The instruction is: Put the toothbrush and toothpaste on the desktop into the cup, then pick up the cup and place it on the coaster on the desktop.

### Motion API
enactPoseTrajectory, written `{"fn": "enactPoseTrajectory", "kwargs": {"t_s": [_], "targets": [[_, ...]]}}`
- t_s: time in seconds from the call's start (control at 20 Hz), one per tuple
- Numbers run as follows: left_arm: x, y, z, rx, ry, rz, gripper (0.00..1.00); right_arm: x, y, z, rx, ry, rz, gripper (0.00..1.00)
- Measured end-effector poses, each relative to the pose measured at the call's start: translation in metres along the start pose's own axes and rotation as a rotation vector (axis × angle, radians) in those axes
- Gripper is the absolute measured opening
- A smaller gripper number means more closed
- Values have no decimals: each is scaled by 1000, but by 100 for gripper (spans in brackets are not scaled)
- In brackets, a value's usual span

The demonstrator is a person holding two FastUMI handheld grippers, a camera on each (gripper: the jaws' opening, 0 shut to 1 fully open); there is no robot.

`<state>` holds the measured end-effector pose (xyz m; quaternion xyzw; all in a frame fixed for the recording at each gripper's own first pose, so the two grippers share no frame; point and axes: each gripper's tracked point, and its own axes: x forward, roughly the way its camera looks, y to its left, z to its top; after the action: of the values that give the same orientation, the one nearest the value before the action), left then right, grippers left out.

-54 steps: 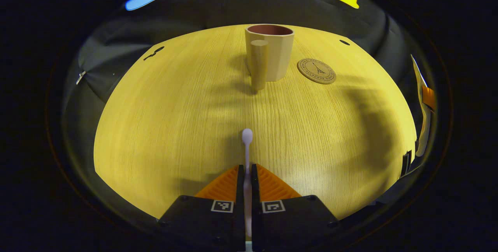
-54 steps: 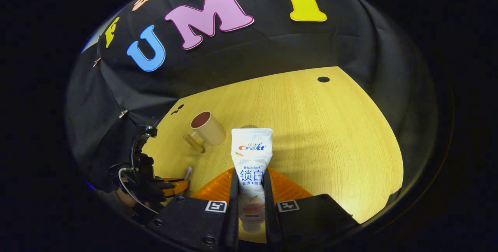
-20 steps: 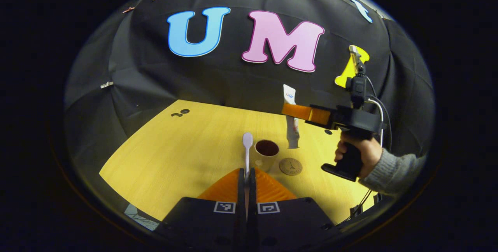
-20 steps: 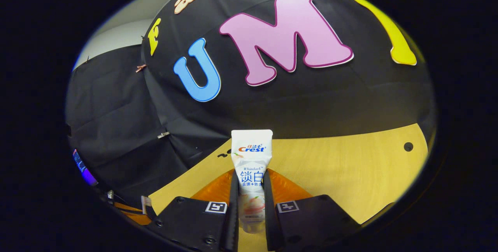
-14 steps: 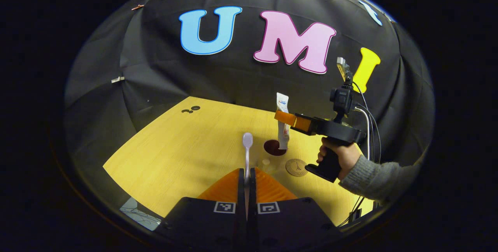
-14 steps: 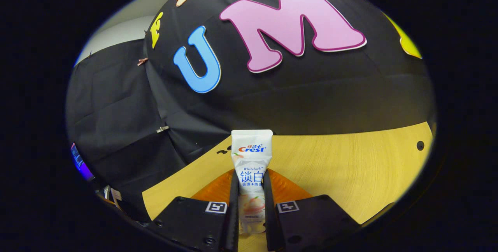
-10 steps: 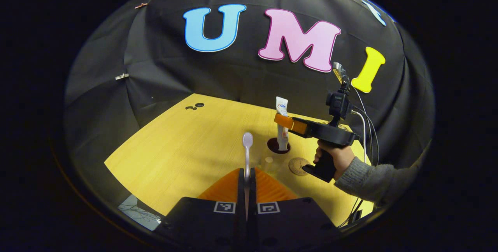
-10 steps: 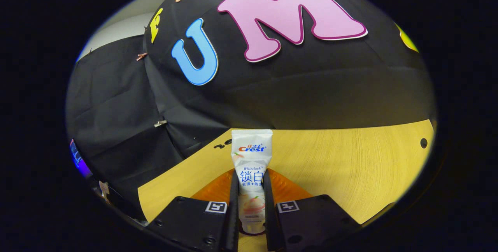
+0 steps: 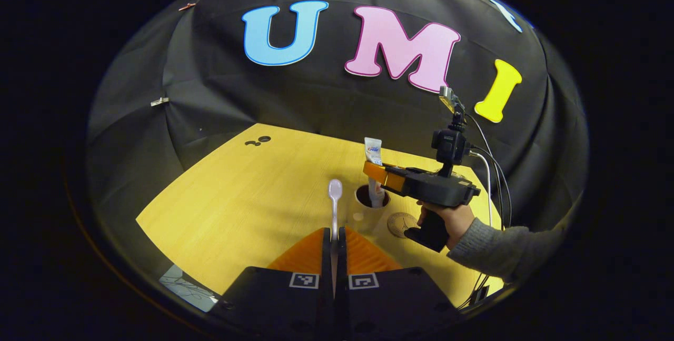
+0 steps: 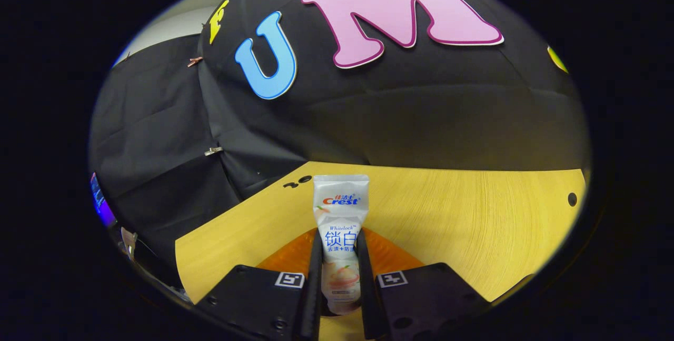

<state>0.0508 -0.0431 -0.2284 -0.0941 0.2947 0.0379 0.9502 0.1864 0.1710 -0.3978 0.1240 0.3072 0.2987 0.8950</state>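
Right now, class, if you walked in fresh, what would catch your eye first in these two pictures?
First, the toothpaste, upright in the right gripper, its lower end dipping into the cup at the middle of the table. Next, the toothbrush, pinched in the left gripper and pointing at that cup. A round coaster lies just right of the cup.

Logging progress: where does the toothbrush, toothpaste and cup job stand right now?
Nothing is released yet. In hand: the right gripper holds the toothpaste upright with its lower end in the cup; the left gripper is shut on the toothbrush, held above the desktop. Left: release the paste, add the brush, move the cup onto the coaster beside it.
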Motion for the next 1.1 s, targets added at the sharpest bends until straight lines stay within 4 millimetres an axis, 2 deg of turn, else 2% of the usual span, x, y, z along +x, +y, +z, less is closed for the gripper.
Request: {"fn": "enactPoseTrajectory", "kwargs": {"t_s": [0.5,0.55,0.6,0.65,0.75,0.8,0.85,0.9,1.0,1.1], "targets": [[13,-1,2,-8,18,-31,6,-8,13,-23,-44,70,9,45],[14,-2,2,-6,18,-34,6,-11,14,-26,-50,78,8,36],[13,-3,3,-3,19,-38,6,-15,15,-25,-55,75,7,41],[13,-5,4,-2,15,-47,6,-16,14,-21,-60,64,0,51],[14,-11,10,-7,-4,-75,6,-20,10,-7,-54,37,-18,52],[15,-14,14,-13,-17,-88,6,-23,9,-2,-43,27,-21,45],[17,-15,18,-22,-30,-99,6,-26,8,1,-29,23,-23,56],[20,-18,23,-33,-42,-110,6,-29,5,2,-15,23,-27,47],[27,-22,33,-52,-63,-127,6,-42,2,11,43,19,-24,58],[36,-25,43,-67,-88,-143,6,-58,0,29,93,-17,-24,59]]}}
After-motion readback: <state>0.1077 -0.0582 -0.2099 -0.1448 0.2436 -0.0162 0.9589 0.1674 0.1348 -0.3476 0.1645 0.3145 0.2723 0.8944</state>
